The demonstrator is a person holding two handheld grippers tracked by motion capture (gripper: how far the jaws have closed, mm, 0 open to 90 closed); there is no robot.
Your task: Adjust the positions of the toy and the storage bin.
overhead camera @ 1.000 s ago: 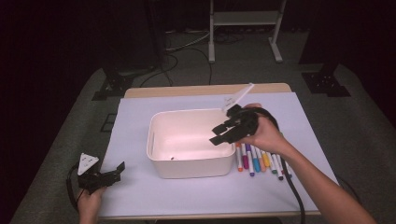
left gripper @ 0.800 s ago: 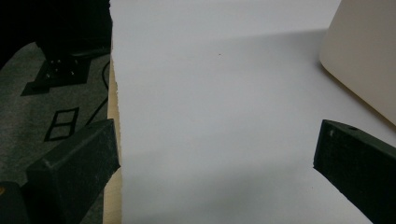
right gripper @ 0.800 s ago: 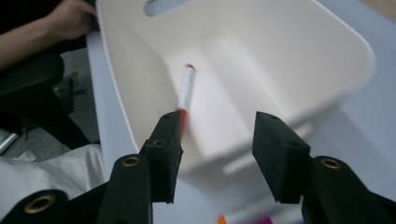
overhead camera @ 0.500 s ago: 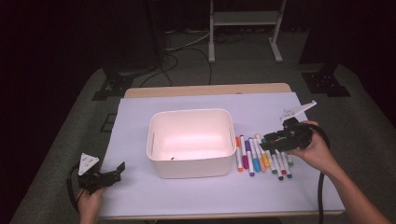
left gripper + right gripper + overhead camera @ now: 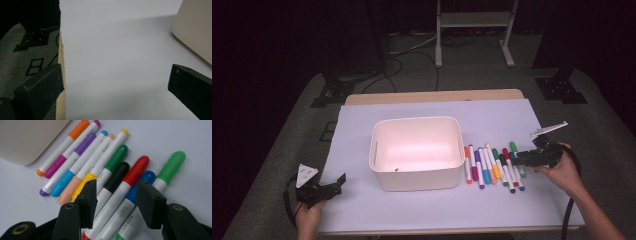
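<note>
A row of several coloured markers (image 5: 492, 167) lies on the white mat to the right of a cream bin (image 5: 417, 177). My right gripper (image 5: 517, 158) hovers low over the right end of that row, pointing left. In the right gripper view its jaws (image 5: 117, 185) stand open and have just been closing a little. The black marker (image 5: 117, 176) and the red marker (image 5: 136, 168) lie in the gap below them, not pressed by either pad. My left gripper (image 5: 341, 183) rests at the front left of the mat, open wide (image 5: 115, 72) with nothing between its jaws.
The bin's corner (image 5: 197, 30) lies ahead and to the right of the left gripper. The mat's left edge (image 5: 61, 62) and the wooden table rim run just beside its left jaw. A blue marker (image 5: 147, 177) and a green marker (image 5: 172, 163) lie under the right jaw.
My right gripper has swung from above the bin's right rim out to the right and down to the markers. The left gripper has stayed put.
</note>
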